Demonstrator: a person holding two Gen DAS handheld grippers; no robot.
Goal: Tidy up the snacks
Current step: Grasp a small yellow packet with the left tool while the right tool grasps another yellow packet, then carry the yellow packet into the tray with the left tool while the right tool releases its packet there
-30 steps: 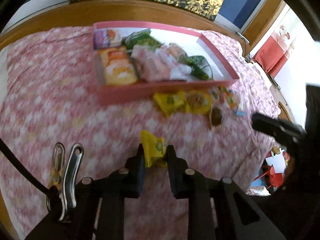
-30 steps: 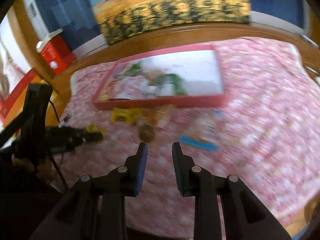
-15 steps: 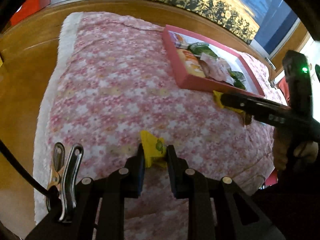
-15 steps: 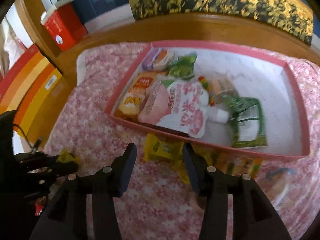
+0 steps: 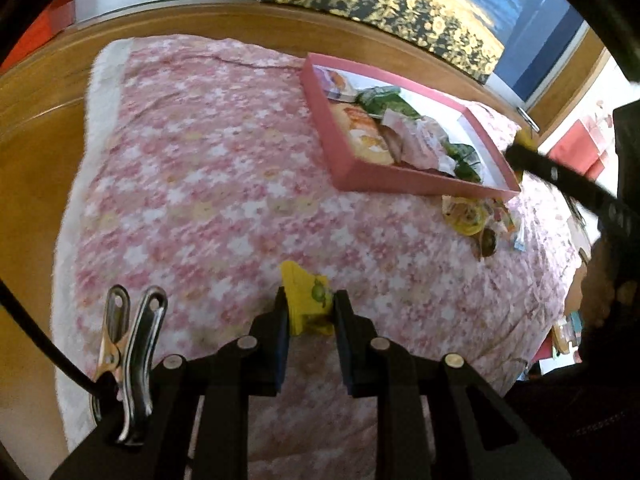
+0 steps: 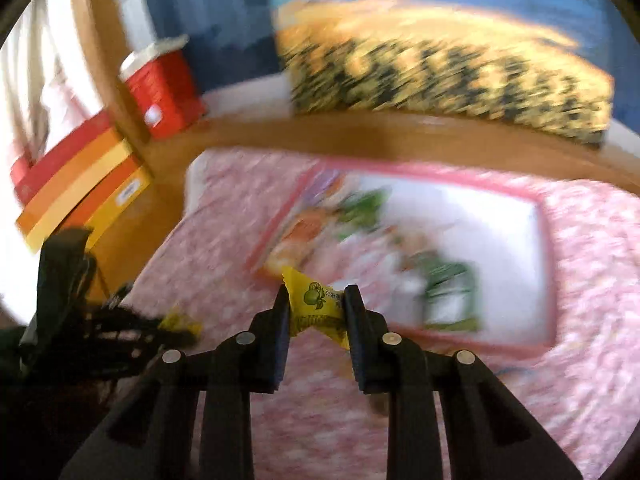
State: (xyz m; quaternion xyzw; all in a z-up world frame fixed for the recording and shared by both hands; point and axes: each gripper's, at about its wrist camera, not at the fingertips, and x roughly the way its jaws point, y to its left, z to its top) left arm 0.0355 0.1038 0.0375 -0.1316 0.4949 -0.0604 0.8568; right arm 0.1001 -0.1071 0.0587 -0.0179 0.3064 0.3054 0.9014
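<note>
Left wrist view: left gripper [image 5: 308, 312], fingers clamped on one yellow lime-print sachet [image 5: 306, 302]. Pink tray [image 5: 400, 178] on the flowered quilt [image 5: 208, 184] holds several snack packets; loose snacks [image 5: 476, 220] lie beside it. Right gripper [image 6: 316, 308], fingers closing on a second yellow sachet [image 6: 316, 308].

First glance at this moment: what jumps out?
Each gripper pinches a small yellow candy packet: the left gripper holds one, and the right gripper, its fingers closing, holds another. Beyond them a pink tray of snacks sits on the flowered pink blanket.
</note>
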